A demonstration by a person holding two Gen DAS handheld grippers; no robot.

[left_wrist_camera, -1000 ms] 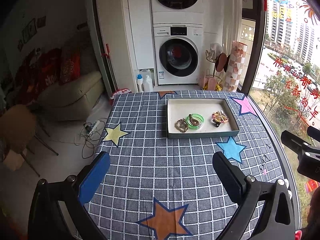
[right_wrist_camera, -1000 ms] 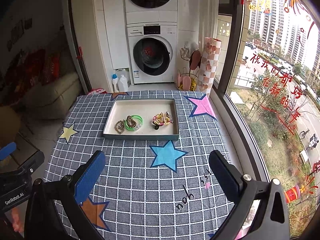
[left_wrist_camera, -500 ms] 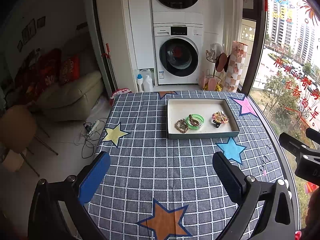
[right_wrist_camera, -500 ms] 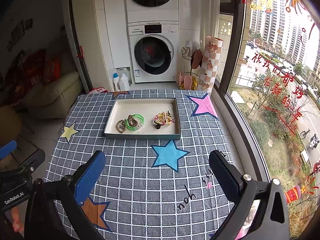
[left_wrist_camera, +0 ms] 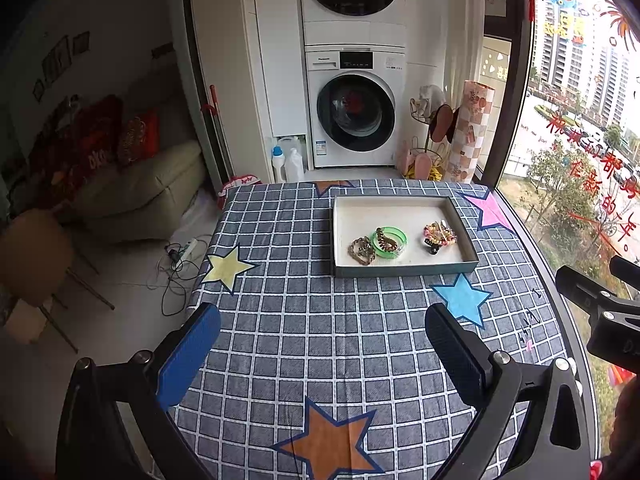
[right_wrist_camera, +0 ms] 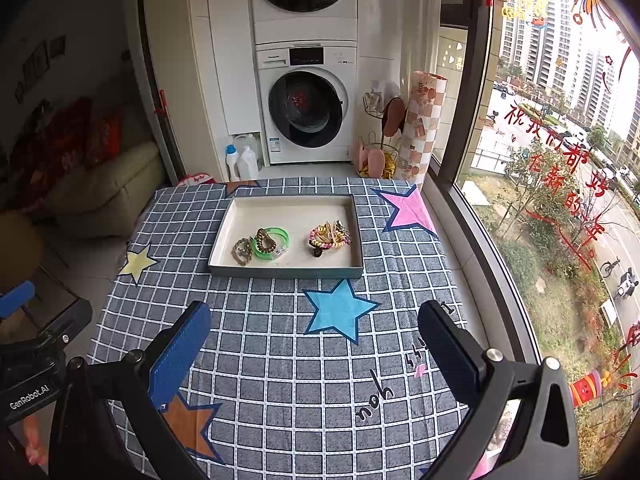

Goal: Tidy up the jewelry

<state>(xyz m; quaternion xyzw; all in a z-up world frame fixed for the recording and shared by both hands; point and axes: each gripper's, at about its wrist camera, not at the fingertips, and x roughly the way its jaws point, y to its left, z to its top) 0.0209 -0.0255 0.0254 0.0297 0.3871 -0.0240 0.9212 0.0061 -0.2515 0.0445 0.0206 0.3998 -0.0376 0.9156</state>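
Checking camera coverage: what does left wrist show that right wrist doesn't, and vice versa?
Left wrist only: the yellow star in full, floor cables, and the right gripper's body at its right edge.
Right wrist only: the "you" lettering on the cloth, more street outside, and the left gripper's body at its left edge.
Both: the tray with the green bangle, beaded bracelets, the blue star and the washing machine. Left gripper and right gripper are open and empty.
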